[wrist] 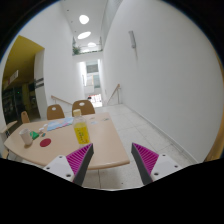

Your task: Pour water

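My gripper (pixel 112 160) is open and empty, its two magenta pads (pixel 79 159) spread wide, held above the near edge of a light wooden table (pixel 105 148). On the table, well beyond the fingers, stands a yellow container (pixel 81 132) near the middle. A green item (pixel 33 133) and a small red item (pixel 45 143) lie to its left. A blue-and-white flat thing (pixel 57 124) lies further back. Nothing is between the fingers.
Wooden chairs (pixel 84 106) stand behind the table. A white wall (pixel 165 80) runs along the right, with a corridor (pixel 92 75) beyond the table. The light floor (pixel 160 145) lies to the right of the table.
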{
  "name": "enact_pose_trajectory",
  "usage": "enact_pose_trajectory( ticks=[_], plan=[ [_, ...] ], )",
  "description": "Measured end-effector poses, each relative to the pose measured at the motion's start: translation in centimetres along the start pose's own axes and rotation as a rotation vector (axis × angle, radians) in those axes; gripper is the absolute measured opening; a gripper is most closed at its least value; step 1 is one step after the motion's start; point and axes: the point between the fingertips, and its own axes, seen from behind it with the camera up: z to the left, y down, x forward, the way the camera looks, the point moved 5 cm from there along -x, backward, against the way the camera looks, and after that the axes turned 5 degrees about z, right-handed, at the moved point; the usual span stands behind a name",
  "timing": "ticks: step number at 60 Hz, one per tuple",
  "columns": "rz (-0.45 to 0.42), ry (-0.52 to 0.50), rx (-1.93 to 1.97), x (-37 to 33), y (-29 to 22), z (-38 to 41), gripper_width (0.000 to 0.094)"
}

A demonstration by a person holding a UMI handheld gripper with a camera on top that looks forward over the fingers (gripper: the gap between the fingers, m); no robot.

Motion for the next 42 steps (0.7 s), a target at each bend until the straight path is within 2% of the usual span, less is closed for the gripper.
enact_pose_trajectory(
  ticks=[9, 20, 26, 37, 41, 42],
  plan=[
    [0.006, -0.071, -0.066, -1.0, -1.3, 1.4, 0.0833],
    [0.006, -0.175, -0.104, 5.3, -1.9, 8.2, 0.0830],
    [-0.016, -0.176, -0.137, 10.6, -2.4, 11.8, 0.0831],
    [-0.050, -0.127, -0.090, 18.3, -4.1, 13.3, 0.0831],
    [-0.053, -0.093, -0.081, 19.1, -4.6, 12.4, 0.0782],
    [-0.048, -0.086, -0.076, 19.4, -4.5, 12.3, 0.0646]
  ],
)
